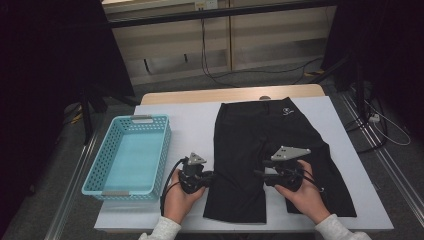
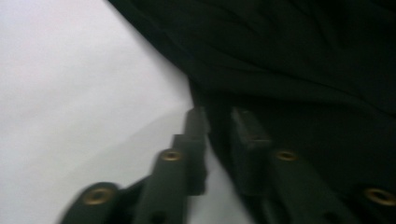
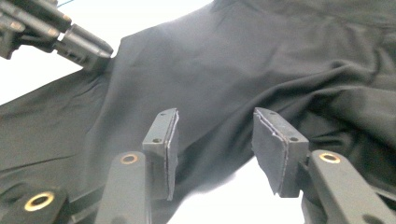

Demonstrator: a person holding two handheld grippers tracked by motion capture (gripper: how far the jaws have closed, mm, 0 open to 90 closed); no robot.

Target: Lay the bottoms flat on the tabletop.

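Black shorts (image 1: 270,135) lie flat on the white table cover (image 1: 190,120), waistband at the far side and both legs toward the person. My left gripper (image 1: 212,176) points right at the outer edge of the left leg. In the left gripper view its jaws (image 2: 217,123) stand close together on that hem (image 2: 303,60). The right gripper view shows the left gripper (image 3: 100,51) pinching the cloth (image 3: 280,56), with wrinkles running out from it. My right gripper (image 1: 257,174) points left over the crotch area; its jaws (image 3: 215,140) are apart just above the fabric, with nothing between them.
A light blue plastic basket (image 1: 165,150) stands to the left of the shorts, with nothing in it. The table's front edge runs just below the leg hems. Cables and dark stands lie on the floor beyond the table.
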